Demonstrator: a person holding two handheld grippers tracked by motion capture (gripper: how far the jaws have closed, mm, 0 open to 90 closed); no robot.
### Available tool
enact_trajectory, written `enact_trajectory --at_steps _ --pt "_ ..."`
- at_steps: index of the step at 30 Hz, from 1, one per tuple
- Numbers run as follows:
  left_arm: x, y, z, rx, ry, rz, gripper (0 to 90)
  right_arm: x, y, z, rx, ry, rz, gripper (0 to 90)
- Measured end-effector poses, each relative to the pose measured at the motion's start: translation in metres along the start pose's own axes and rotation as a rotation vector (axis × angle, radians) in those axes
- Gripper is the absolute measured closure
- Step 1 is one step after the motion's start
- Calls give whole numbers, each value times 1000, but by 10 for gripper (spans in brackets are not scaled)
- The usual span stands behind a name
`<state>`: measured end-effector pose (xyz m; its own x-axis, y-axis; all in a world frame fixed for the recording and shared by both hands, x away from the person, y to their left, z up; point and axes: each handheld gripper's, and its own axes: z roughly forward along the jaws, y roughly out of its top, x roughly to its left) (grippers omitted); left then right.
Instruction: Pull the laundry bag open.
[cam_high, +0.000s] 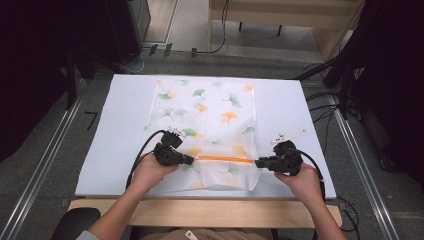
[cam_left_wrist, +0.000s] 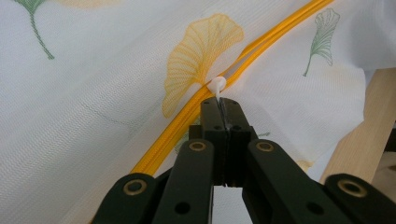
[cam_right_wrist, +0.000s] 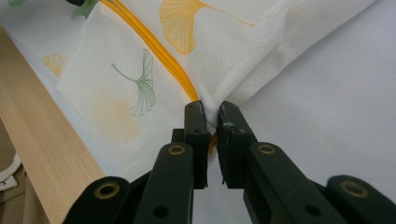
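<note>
A white mesh bag (cam_high: 202, 125) printed with green and orange ginkgo leaves lay flat on a white table cover (cam_high: 120, 130), its near end toward the person at six o'clock. An orange zipper (cam_high: 222, 159) ran across that near end from nine o'clock to three o'clock.

At the zipper's nine o'clock end, the left gripper (cam_high: 189, 161) had its jaws pressed together on the small white zipper pull (cam_left_wrist: 217, 86). In the left gripper view the pull's tab sat pinched between the black tips, and just beyond it the two orange tracks appeared to part, though the mesh made that hard to confirm.

At the three o'clock end, the right gripper (cam_high: 259, 162) pinched the bag's corner (cam_right_wrist: 205, 109), where the orange zipper met the side seam. Its jaws stood slightly apart around the bunched fabric.

Several things could go wrong from here. The pull's tab was thin and smooth, so a tug off the line of the zipper could slide it out of the left jaws. The right gripper held only a small fold of mesh; a hard pull could drag that fold free, and the bag would then skid across the cover instead of letting the slider travel. Slack mesh beside the tracks could also catch in the slider and jam it.
</note>
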<state>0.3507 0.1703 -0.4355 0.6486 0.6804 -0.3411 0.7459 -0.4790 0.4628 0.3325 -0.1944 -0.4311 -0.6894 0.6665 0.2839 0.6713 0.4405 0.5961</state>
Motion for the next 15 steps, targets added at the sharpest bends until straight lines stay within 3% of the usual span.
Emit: enact_trajectory --at_steps 7,12,15 --pt "-1 0 1 3 6 -4 900 0 0 0 9 0 7 849" --pt "-3 -1 3 21 36 14 900 0 0 1 11 0 2 849" --pt "-2 -2 3 21 27 7 900 0 0 1 15 -2 2 848"
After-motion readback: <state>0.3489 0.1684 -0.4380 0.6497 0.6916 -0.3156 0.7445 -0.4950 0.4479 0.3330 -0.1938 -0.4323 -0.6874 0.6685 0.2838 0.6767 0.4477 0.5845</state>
